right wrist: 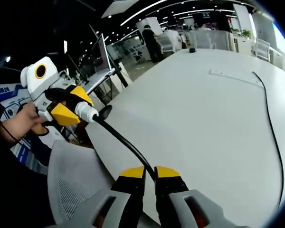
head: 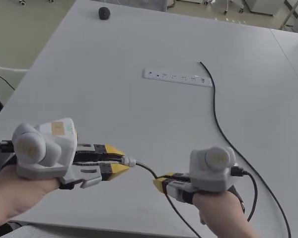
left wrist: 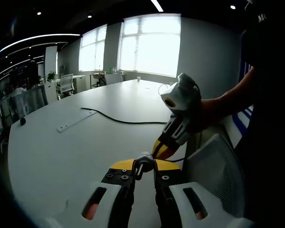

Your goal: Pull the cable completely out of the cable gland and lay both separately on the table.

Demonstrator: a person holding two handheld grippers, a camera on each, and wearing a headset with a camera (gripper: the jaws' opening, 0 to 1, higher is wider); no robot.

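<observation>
Two hand-held grippers hang above the near edge of the pale grey desk [head: 139, 114], facing each other almost tip to tip. The left hand-held gripper [head: 120, 162] is clenched on the small white plastic cable gland [head: 128, 161]. Its yellow-tipped jaws pinch the body so that the gland's mouth points at the other tool. The right hand-held gripper [head: 160, 183] is clamped on the thin black round cable [head: 145, 169] a short way from where it leaves the gland, and the rest of the cable trails down past the near edge.

Opposed grips like these let the pull run along the gland's own axis, and holding the cable close to the gland probably keeps the short free span from buckling or whipping. The span between the tools sags in a gentle curve, so it looks slack rather than loaded.

How much cable sits inside the gland is hidden by the jaws, though it appears to be threaded through. Gland and cable are both held in the air, joined, with neither laid on the desk yet.
</observation>
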